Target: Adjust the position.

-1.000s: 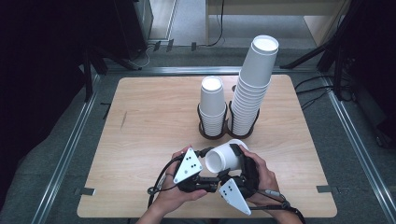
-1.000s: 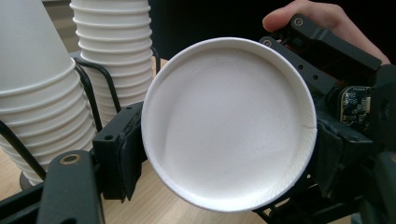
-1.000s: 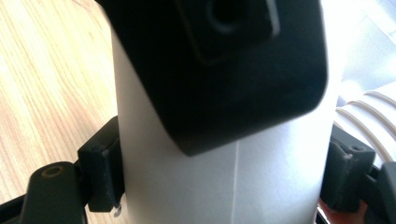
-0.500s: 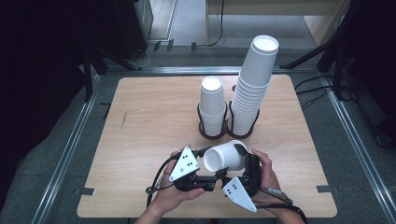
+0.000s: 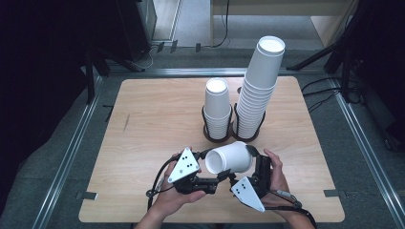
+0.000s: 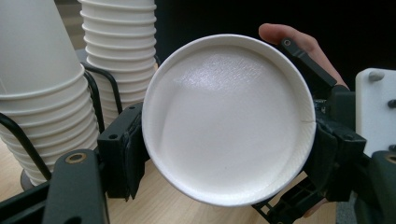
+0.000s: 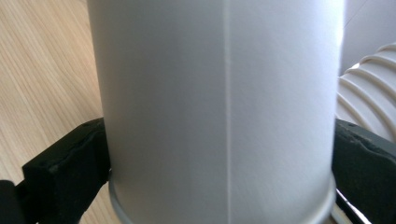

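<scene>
A white cup (image 5: 230,158) lies sideways near the desk's (image 5: 153,109) front edge, clamped by the right gripper (image 5: 248,160). I cannot tell the left gripper's (image 5: 212,183) finger state. Squeezing harder could crush the cup.

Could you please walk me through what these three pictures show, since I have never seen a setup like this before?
There is no robot here: a person holds a hand-operated two-jaw gripper in each hand. The high view looks down on a wooden table. The left gripper and the right gripper meet near the front edge; the grey three-cornered plates are parts of them. The other two pictures come from cameras riding on each gripper, looking along its black jaws.

Behind them, two wire holders carry stacks of upside-down paper cups: a short stack and a tall stack.

The right gripper clamps a single white cup lying sideways; the right gripper view shows its wall between both jaws. The left gripper view looks at the cup's round bottom; whether those jaws are closed on anything is unclear.
</scene>
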### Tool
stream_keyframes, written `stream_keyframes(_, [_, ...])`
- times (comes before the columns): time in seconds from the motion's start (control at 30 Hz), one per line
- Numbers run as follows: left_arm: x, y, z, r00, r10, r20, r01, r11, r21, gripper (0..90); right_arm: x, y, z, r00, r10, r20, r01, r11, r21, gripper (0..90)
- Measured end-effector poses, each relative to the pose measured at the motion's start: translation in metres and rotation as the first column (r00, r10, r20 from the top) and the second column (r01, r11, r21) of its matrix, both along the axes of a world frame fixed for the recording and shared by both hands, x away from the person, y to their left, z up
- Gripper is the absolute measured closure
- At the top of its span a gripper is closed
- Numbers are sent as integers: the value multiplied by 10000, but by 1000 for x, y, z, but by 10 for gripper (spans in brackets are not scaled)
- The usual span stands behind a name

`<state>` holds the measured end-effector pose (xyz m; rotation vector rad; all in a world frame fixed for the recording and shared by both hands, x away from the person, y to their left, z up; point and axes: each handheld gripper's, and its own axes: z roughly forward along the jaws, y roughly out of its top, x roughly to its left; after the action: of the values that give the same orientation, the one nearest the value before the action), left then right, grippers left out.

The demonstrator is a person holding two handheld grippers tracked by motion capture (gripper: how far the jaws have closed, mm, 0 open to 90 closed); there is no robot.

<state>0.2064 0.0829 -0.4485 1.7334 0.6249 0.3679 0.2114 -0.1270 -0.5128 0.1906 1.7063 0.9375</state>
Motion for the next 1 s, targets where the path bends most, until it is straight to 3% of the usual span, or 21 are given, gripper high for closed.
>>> stream_keyframes(0.17, [0,-1,-1,9999,-93,-69,93,10000,-10,251,1,1,-2,10000,-6,-45,6,10000,-54,5])
stream_keyframes(0.4, [1,-1,-2,9999,-79,-86,80,9999,104,233,-1,-1,-5,9994,-81,330,89,9997,-230,89])
stream_keyframes(0.5, [1,-2,-2,9998,-34,-172,37,9999,155,220,-1,-1,-6,9990,-154,416,169,9992,-353,108])
stream_keyframes(0.57, [3,-1,-2,9989,-29,-458,31,10000,48,208,-1,-1,-7,9983,-168,551,196,9985,-503,123])
stream_keyframes(0.63, [4,-1,-2,9983,-95,-577,97,10000,22,130,-1,0,-8,9983,-193,543,221,9984,-516,126])
stream_keyframes(0.73, [5,-2,-2,9971,-118,-755,125,9999,95,88,-2,2,-10,9969,-186,764,256,9954,-923,127])
stream_keyframes(1.0, [6,1,-2,9964,-53,-847,61,9999,93,83,1,1,-10,9899,-614,1279,833,9812,-1740,127])
